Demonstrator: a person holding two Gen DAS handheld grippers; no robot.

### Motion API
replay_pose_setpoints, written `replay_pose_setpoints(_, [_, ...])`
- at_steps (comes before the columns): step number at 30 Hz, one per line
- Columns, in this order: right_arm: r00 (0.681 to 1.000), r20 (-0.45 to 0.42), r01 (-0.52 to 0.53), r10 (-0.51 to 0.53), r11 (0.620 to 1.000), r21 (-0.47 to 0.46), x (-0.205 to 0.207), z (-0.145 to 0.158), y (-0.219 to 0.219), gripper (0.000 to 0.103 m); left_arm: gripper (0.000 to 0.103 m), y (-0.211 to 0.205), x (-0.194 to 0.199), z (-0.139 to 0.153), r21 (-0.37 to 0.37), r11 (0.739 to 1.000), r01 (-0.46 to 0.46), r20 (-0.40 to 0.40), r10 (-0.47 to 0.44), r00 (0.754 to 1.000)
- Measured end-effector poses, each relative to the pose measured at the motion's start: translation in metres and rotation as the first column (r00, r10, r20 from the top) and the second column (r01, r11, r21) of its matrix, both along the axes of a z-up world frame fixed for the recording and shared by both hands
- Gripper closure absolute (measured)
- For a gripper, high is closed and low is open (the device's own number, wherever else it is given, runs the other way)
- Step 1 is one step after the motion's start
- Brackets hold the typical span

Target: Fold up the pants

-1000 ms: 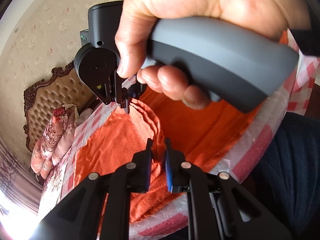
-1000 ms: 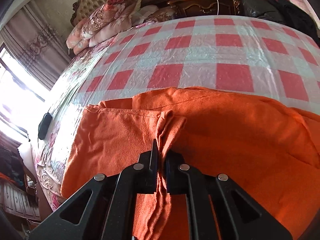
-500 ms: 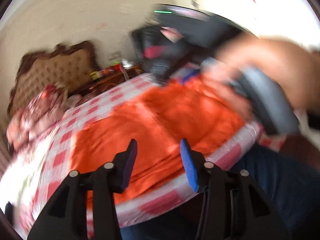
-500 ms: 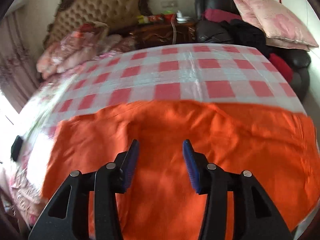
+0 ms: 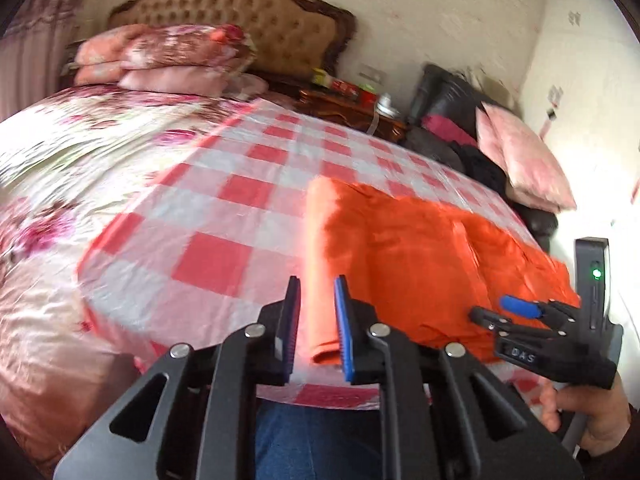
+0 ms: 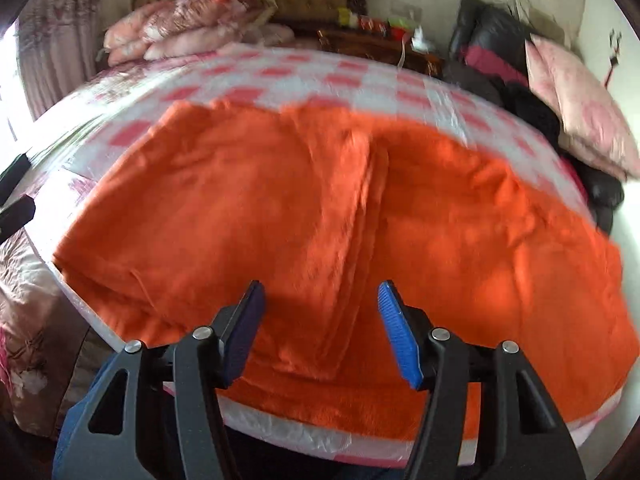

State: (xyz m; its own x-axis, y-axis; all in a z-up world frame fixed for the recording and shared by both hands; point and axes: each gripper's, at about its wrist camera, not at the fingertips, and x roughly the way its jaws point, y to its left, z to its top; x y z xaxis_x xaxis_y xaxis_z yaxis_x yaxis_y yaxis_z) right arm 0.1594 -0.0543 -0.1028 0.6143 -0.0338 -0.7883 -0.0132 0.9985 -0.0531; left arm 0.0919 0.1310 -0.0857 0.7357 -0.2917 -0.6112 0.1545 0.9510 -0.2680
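The orange pants point(image 6: 320, 208) lie spread flat on the red-and-white checked sheet point(image 6: 360, 76) on the bed, with a lengthwise fold down the middle. In the left wrist view the pants point(image 5: 420, 248) lie ahead and to the right, and their left edge runs between my fingers. My left gripper point(image 5: 317, 312) is open and empty, held above the near left corner of the pants. My right gripper point(image 6: 320, 328) is wide open and empty above the near edge of the pants. It also shows in the left wrist view point(image 5: 516, 312), at the right.
Folded pink quilts point(image 5: 168, 56) lie by the padded headboard point(image 5: 256, 12). A dark wooden nightstand point(image 6: 376, 46) with small items stands behind the bed. A black sofa with clothes and a pink pillow point(image 5: 524, 160) is at the right. The person's blue jeans point(image 5: 316, 440) press against the bed's near edge.
Both grippers let go of the orange fabric and opened. They pulled back toward the near edge of the bed, and the pants now lie flat. The left gripper swung to the left.
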Motion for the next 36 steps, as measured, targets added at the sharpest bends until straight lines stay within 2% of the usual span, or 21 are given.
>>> replay_pose_setpoints(2, [1.0,0.008,0.005,-0.005,1.0,-0.004,-0.001,-0.003,-0.003,0.033,0.086,-0.014,0.007,-0.01,0.046,0.998,0.049,-0.04,-0.047,0.998])
replay_pose_setpoints(3, [1.0,0.005,0.003,-0.003,1.0,0.004,0.0,-0.005,-0.007,0.031,0.089,-0.017,0.009,-0.016,0.079,0.996,0.042,-0.065,-0.037,0.997])
replay_pose_setpoints(5, [1.0,-0.005,0.012,-0.012,0.999,0.035,0.001,-0.007,-0.013,0.026,0.092,-0.014,0.015,-0.032,0.093,0.995,0.026,-0.115,-0.016,0.993])
replay_pose_setpoints(8, [1.0,-0.002,0.011,-0.011,0.998,0.056,-0.001,-0.01,-0.019,0.022,0.092,-0.007,0.011,-0.032,0.122,0.992,0.009,-0.107,0.004,0.994])
replay_pose_setpoints(11, [1.0,0.005,0.017,-0.018,0.998,0.054,-0.001,-0.01,-0.017,0.02,0.092,0.005,0.009,-0.025,0.09,0.996,-0.01,-0.084,0.017,0.996])
replay_pose_setpoints(14, [1.0,0.007,0.02,-0.02,0.998,0.054,-0.001,-0.01,-0.018,0.019,0.092,-0.002,0.016,-0.021,0.096,0.995,0.029,-0.078,-0.021,0.997])
replay_pose_setpoints(16, [1.0,0.002,0.02,-0.02,0.998,0.056,-0.001,-0.01,-0.018,0.017,0.092,-0.008,0.027,-0.028,0.097,0.994,0.059,-0.13,-0.046,0.991])
replay_pose_setpoints(17, [1.0,-0.002,0.02,-0.02,0.998,0.059,-0.001,-0.01,-0.019,0.017,0.092,-0.007,0.031,-0.03,0.122,0.992,0.022,-0.141,-0.005,0.99])
replay_pose_setpoints(19, [0.999,-0.027,0.022,-0.02,0.997,0.07,0.0,-0.006,-0.023,0.017,0.092,-0.004,0.032,-0.025,0.094,0.996,0.012,-0.12,0.0,0.993])
replay_pose_setpoints(21, [0.999,-0.001,0.044,-0.044,0.993,0.109,0.001,0.006,-0.033,0.017,0.092,-0.009,0.037,-0.011,0.121,0.992,0.035,-0.07,-0.026,0.997])
replay_pose_setpoints(24, [0.996,0.043,0.066,-0.073,0.988,0.142,0.012,0.027,-0.044,0.017,0.092,-0.023,0.066,0.009,0.116,0.989,0.093,-0.036,-0.089,0.995])
replay_pose_setpoints(26, [0.996,0.048,0.063,-0.069,0.993,0.1,0.032,0.038,-0.043,0.017,0.093,-0.037,0.097,0.014,0.113,0.98,0.162,-0.054,-0.156,0.986])
replay_pose_setpoints(28, [0.996,0.047,0.066,-0.07,0.995,0.079,0.051,0.042,-0.043,0.017,0.096,-0.049,0.123,0.014,0.156,0.971,0.182,-0.071,-0.172,0.982])
replay_pose_setpoints(30, [0.998,0.023,0.059,-0.06,0.995,0.075,0.074,0.039,-0.041,0.018,0.096,-0.059,0.151,0.008,0.165,0.96,0.226,-0.116,-0.209,0.971])
replay_pose_setpoints(32, [0.998,-0.011,0.06,-0.06,0.997,0.052,0.096,0.03,-0.04,0.019,0.096,-0.063,0.181,-0.009,0.198,0.956,0.218,-0.207,-0.177,0.962])
replay_pose_setpoints(34, [0.996,-0.069,0.056,-0.055,0.998,0.016,0.112,0.015,-0.04,0.023,0.096,-0.058,0.197,-0.023,0.211,0.959,0.19,-0.255,-0.134,0.958])
replay_pose_setpoints(36, [0.994,-0.092,0.053,-0.052,0.999,0.003,0.118,0.002,-0.041,0.023,0.096,-0.043,0.193,-0.02,0.137,0.977,0.163,-0.252,-0.125,0.96])
